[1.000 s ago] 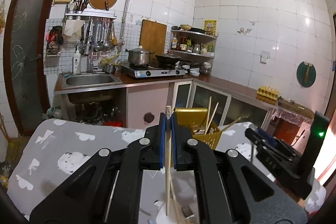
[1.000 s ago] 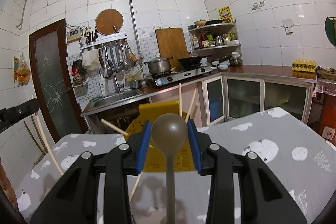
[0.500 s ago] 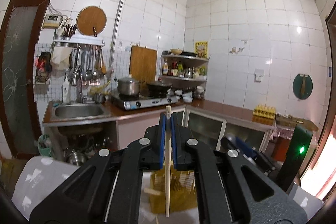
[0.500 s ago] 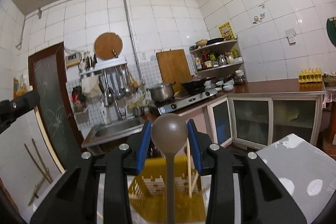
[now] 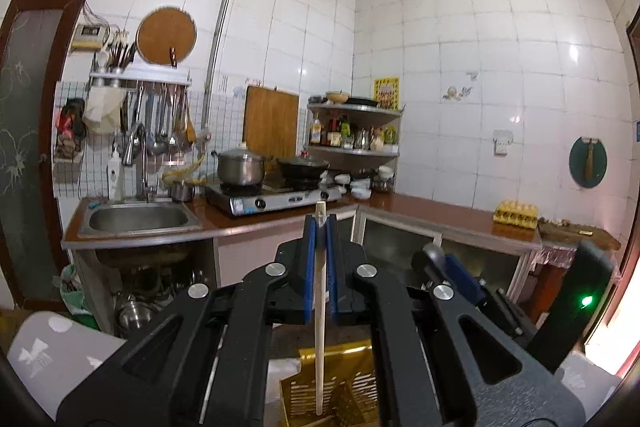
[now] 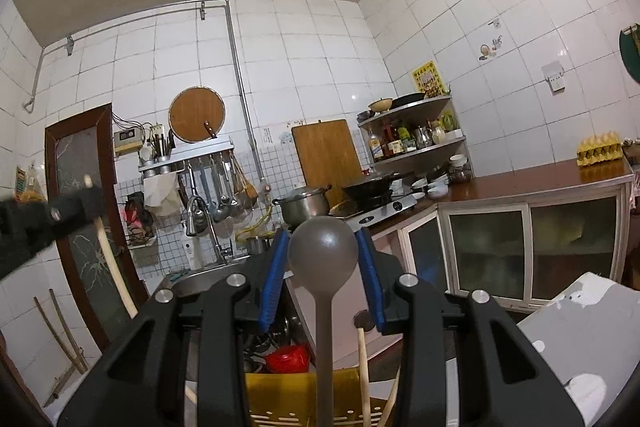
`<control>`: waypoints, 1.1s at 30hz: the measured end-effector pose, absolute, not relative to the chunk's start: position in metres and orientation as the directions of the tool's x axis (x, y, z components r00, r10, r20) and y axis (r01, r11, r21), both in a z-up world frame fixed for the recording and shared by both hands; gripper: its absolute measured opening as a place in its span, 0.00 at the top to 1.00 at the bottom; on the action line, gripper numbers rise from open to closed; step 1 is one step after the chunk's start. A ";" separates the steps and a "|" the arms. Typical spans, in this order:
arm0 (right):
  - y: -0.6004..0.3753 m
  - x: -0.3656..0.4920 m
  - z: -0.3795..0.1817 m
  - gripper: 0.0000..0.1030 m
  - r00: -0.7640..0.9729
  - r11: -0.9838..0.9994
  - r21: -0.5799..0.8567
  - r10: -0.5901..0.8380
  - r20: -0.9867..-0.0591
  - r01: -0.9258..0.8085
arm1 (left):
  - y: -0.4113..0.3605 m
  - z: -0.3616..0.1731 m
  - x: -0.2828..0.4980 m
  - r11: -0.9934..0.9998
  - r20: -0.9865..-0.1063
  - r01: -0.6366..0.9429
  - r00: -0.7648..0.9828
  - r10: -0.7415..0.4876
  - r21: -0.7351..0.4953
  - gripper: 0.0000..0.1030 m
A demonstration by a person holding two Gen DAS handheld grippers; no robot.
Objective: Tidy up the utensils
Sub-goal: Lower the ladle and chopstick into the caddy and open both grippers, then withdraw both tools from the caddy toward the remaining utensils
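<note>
My left gripper (image 5: 320, 227) is shut on a pale wooden chopstick (image 5: 319, 307) that stands upright, its lower end hanging over the yellow slotted basket (image 5: 344, 391) at the bottom of the left wrist view. My right gripper (image 6: 323, 239) is shut on the round bowl of a grey spoon (image 6: 323, 255), whose handle hangs down towards the yellow basket (image 6: 280, 391). Wooden chopsticks (image 6: 363, 371) stand in that basket. The right gripper (image 5: 444, 267) shows just right of the left one. The left gripper (image 6: 60, 215) with its chopstick (image 6: 114, 279) appears at the left edge of the right wrist view.
The basket sits on a table with a grey patterned cloth (image 5: 48, 355) (image 6: 580, 327). Beyond it runs a brown kitchen counter (image 5: 440, 215) with a steel sink (image 5: 138, 219), a gas stove (image 5: 272, 199) bearing a pot and a wok, a corner shelf and an egg carton (image 5: 516, 217).
Both grippers have moved forward over the table and risen a little, each keeping its utensil. The yellow basket has slid from mid-frame to the bottom edge of both views.
</note>
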State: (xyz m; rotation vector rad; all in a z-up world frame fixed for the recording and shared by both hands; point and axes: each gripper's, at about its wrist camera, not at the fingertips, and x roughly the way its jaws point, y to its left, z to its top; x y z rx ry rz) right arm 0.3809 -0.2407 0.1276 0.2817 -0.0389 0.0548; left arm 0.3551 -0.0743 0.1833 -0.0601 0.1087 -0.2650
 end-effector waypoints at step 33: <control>-0.241 0.225 0.082 0.38 0.916 0.995 0.094 0.021 -0.401 0.019 | 0.045 0.104 0.238 0.993 -0.465 0.030 0.882 -0.079 -0.112 0.05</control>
